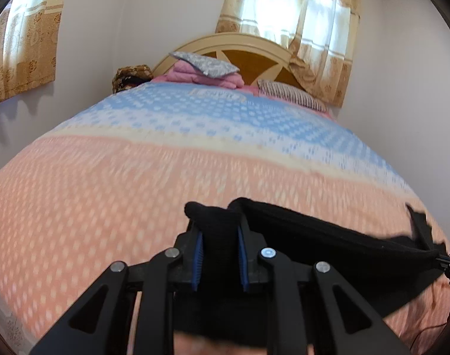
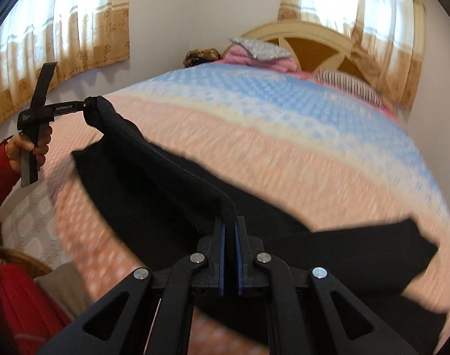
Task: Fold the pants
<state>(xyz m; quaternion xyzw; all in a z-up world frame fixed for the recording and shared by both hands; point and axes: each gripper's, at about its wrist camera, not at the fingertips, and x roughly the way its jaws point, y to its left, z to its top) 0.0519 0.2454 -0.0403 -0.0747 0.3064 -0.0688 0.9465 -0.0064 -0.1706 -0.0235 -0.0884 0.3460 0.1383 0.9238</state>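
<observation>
Black pants (image 2: 171, 195) hang stretched between my two grippers above the bed; they also show in the left wrist view (image 1: 328, 236). My left gripper (image 1: 218, 222) is shut on one end of the waistband, with thick cloth bunched between its blue pads. In the right wrist view the left gripper (image 2: 87, 106) is at the far left, held in a hand. My right gripper (image 2: 229, 222) is shut on the other end of the waistband. The pant legs drape down onto the bed to the right (image 2: 373, 248).
The bed (image 1: 136, 177) has a pink and blue patterned cover. Folded pink bedding (image 1: 207, 74), a grey pillow (image 1: 204, 63) and a striped pillow (image 1: 290, 94) lie by the headboard (image 1: 254, 50). Curtained windows stand behind. The person's red sleeve (image 2: 0, 174) is at left.
</observation>
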